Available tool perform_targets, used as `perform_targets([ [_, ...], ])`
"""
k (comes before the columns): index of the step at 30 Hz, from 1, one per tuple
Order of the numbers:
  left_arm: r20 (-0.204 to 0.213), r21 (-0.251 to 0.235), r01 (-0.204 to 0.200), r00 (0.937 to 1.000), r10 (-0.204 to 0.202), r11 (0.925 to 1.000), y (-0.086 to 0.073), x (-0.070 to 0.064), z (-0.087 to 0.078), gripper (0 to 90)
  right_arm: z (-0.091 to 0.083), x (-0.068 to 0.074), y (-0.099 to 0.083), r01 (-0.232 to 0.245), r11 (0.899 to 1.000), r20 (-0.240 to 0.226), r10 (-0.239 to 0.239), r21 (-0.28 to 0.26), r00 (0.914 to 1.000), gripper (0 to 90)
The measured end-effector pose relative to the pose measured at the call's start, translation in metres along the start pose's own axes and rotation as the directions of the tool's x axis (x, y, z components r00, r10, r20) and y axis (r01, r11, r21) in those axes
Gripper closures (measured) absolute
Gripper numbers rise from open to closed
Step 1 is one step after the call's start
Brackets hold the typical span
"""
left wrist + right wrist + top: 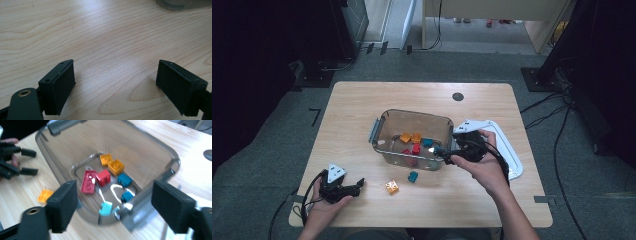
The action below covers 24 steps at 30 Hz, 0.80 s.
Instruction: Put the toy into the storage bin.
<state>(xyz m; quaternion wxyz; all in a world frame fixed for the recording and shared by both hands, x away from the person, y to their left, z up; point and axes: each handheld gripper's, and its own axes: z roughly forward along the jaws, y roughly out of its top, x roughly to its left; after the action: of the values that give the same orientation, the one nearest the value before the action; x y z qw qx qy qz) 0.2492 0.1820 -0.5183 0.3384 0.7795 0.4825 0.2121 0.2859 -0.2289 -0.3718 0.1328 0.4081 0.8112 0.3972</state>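
While my right tongs (pixel 443 151) hang over the near right corner of the clear bin (pixel 382 150), their jaws stand wide apart with nothing between them; in the right gripper view a light blue brick (pixel 106 209) lies just below them on the bin floor, near the wall. My left tongs (pixel 357 186) rest low over the bench (pixel 362 100) at its near left, jaws likewise spread and empty, with bare wood grain between them in the left gripper view.

Inside the bin lie two red bricks (pixel 96 180), two orange ones (pixel 112 164) and two darker blue ones (pixel 125 185). Outside it, on the bench in front of the bin, sit an orange brick (pixel 392 187) and a teal brick (pixel 413 176), near each other and between my two hands. The white lid (pixel 507 150) lies flat beside the bin on the right.

I judge the work to be gathering the loose bricks into the bin, with those two left to collect. To do it well, I should lift the right tongs straight up clear of the rim before swinging, so the bin isn't nudged. The left tongs are nearer the orange brick: I'd come down over it squarely, close on two flat sides rather than corners, and release low inside the bin so it doesn't bounce out.
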Motion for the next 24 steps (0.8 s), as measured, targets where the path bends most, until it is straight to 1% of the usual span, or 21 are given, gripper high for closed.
perform_targets([
  [2,0.0,0.0,0.0,1.0,0.0,1.0,0.0,0.0,0.0,15.2,-0.005,0.001,-0.006,0.003,1.0,0.008,-0.003,0.008,1.0,15.2],
  [4,0.001,-0.001,0.001,1.0,-0.001,1.0,0.0,0.0,0.0,15.2,-0.01,0.001,-0.013,0.002,1.0,0.018,-0.002,0.011,0.9998,14.0],
  [7,0.0,0.0,0.0,1.0,0.0,1.0,0.0,0.0,0.0,15.2,-0.016,0.002,-0.025,-0.013,1.0,0.031,0.012,0.009,0.9994,9.5],
  [13,0.0,0.0,0.001,1.0,-0.001,1.0,0.0,0.0,0.0,15.2,-0.022,0.006,-0.05,-0.043,0.999,0.042,0.043,-0.008,0.9982,9.0],
  [19,0.0,0.0,0.001,1.0,-0.001,1.0,0.0,0.0,0.0,15.2,-0.017,0.015,-0.075,-0.045,0.999,0.044,0.045,-0.007,0.998,10.1],
  [21,0.0,0.001,0.0,1.0,0.0,1.0,0.0,0.0,0.0,15.2,-0.012,0.019,-0.083,-0.044,0.999,0.039,0.044,-0.001,0.9983,10.7],
  [22,0.0,0.001,-0.001,1.0,0.001,1.0,0.0,0.0,0.0,15.2,-0.009,0.021,-0.086,-0.043,0.999,0.035,0.042,0.002,0.9985,14.6],
  [24,0.0,0.0,0.0,1.0,0.0,1.0,0.0,0.0,0.0,15.2,-0.002,0.026,-0.091,-0.035,0.999,0.026,0.035,0.006,0.9991,14.6],
])
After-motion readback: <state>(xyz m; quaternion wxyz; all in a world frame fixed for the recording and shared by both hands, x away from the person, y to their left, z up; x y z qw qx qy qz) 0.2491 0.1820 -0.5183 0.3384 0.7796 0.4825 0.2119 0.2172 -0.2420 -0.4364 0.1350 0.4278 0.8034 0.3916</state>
